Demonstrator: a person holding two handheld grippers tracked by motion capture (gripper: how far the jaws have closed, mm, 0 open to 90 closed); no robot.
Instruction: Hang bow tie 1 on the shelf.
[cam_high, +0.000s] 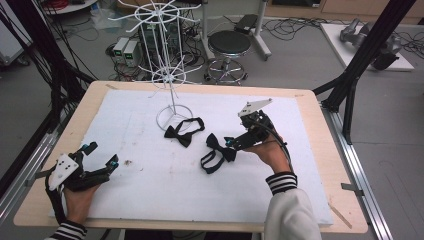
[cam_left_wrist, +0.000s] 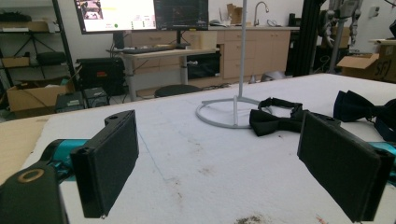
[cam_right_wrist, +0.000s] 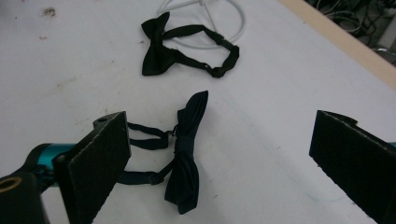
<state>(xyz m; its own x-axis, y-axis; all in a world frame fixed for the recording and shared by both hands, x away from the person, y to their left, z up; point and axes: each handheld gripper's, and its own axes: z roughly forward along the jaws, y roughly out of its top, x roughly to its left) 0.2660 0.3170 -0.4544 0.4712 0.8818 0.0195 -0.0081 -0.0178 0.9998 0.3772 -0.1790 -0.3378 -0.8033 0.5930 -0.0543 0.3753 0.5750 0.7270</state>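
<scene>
Wide-open and empty, right gripper (cam_right_wrist: 219, 163) straddles the navy bow tie (cam_right_wrist: 187, 154) between its jaws, lined up to grasp.

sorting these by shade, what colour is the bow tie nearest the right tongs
Dark navy, the near bow tie; it shows best in the right gripper view.

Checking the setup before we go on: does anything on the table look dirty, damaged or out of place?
Small brown specks and smudges soil the white foam mat, most plainly near the left gripper and in the left gripper view at the bottom edge. The two black fabric bow ties lie loose beside the white wire rack, undamaged.
</scene>
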